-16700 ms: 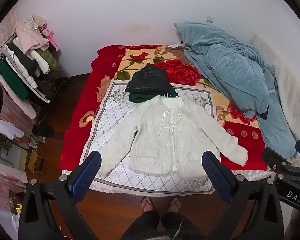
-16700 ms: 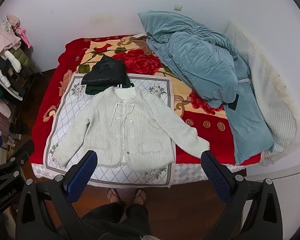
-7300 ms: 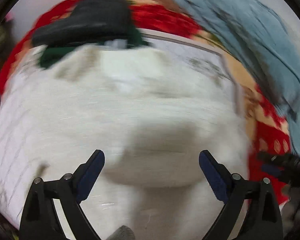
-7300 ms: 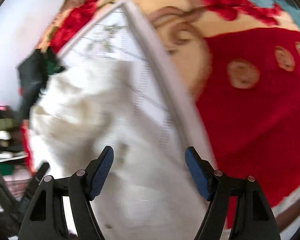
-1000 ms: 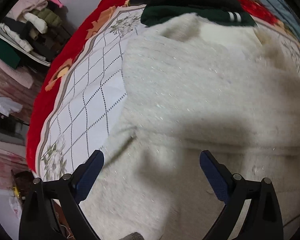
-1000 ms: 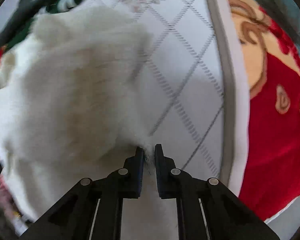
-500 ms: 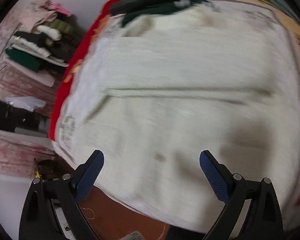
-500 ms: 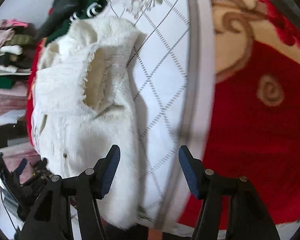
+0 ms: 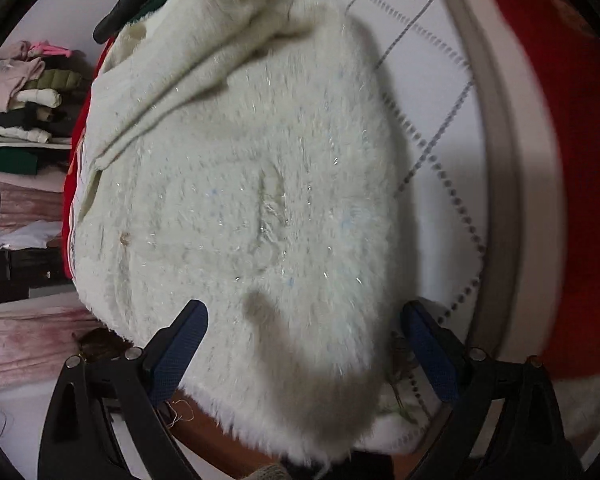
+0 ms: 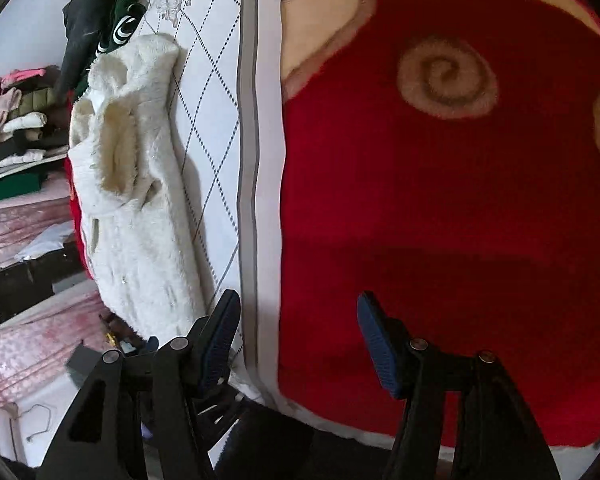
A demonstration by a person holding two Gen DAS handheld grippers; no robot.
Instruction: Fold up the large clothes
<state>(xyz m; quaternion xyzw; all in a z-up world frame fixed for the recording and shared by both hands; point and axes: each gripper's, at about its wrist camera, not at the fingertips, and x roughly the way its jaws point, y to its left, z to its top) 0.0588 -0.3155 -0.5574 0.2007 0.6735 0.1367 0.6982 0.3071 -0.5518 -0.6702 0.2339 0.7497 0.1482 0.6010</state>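
A fluffy white cardigan (image 9: 244,208) lies on the white quilted mat (image 9: 452,128) with its sleeves folded in over the body. It fills the left wrist view, its hem at the bed's near edge. My left gripper (image 9: 304,356) is open and empty just over the hem. In the right wrist view the cardigan (image 10: 140,200) lies at the left. My right gripper (image 10: 296,332) is open and empty, over the mat's border and the red blanket (image 10: 440,216), to the right of the cardigan.
Folded dark clothes (image 10: 96,20) lie beyond the cardigan's collar. A rack of stacked clothes (image 9: 24,100) stands left of the bed. The wooden floor (image 9: 204,436) shows below the bed edge.
My right gripper has let go of the cardigan's edge, opened, and swung right over the red blanket. My left gripper has moved down toward the hem.
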